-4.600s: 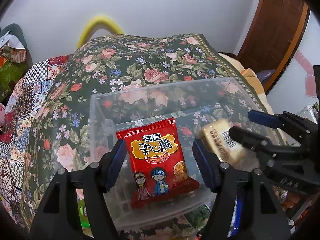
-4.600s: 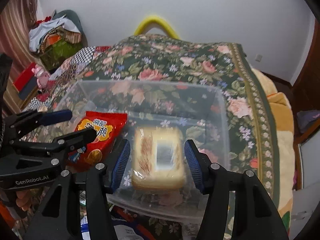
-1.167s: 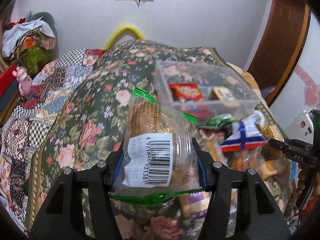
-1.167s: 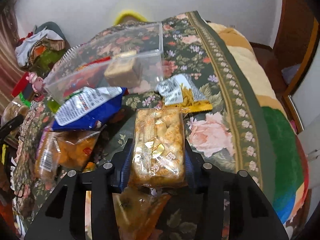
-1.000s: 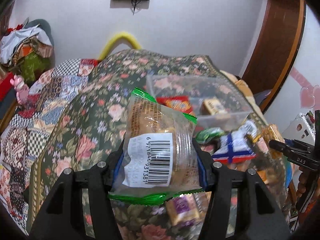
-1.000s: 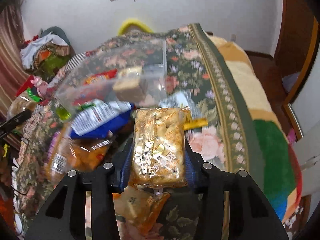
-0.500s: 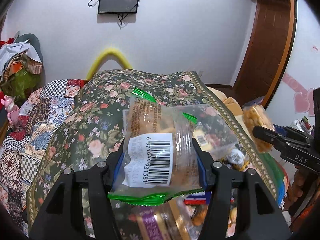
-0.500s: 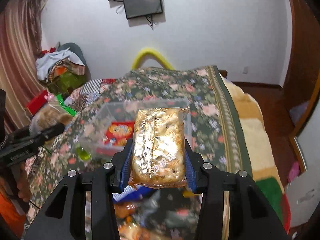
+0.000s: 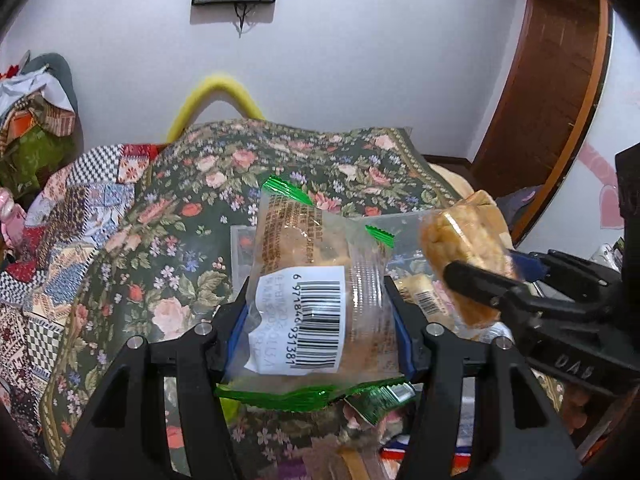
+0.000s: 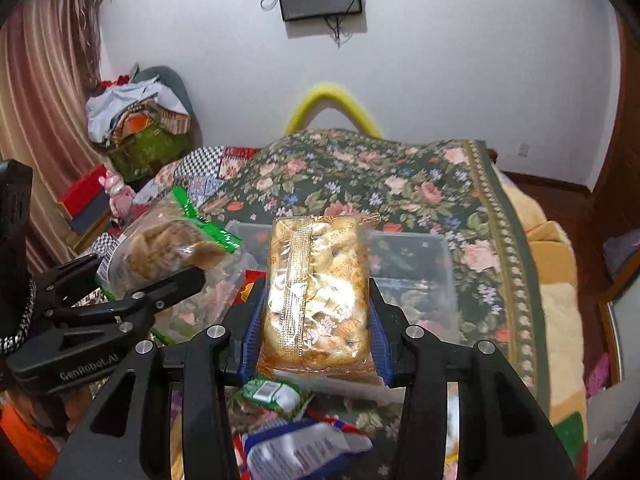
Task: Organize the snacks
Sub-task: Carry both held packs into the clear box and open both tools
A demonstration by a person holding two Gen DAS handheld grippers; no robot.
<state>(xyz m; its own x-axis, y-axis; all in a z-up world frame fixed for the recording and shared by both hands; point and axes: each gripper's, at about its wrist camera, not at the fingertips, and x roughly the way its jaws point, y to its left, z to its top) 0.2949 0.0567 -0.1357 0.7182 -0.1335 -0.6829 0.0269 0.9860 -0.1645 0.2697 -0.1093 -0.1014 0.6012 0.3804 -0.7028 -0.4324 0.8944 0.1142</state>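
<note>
The left gripper [image 9: 318, 320] has its jaws clamped on a green-edged packet [image 9: 316, 300], held in the air above the clear box [image 10: 416, 264]. The right gripper [image 10: 316, 320] has its jaws clamped on a golden packet [image 10: 318, 292], also above the box. The box stands on the floral bed [image 10: 360, 176]. Near the box, on its front side, lie a small green packet [image 10: 272, 394] and a blue-white packet [image 10: 300, 448].

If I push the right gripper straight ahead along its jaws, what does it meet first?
Most likely the clear plastic bin, lying directly ahead beyond the golden cracker packet clamped in the right gripper. The packet's far end would probably reach the bin before the jaws, though depth is hard to judge.
</note>
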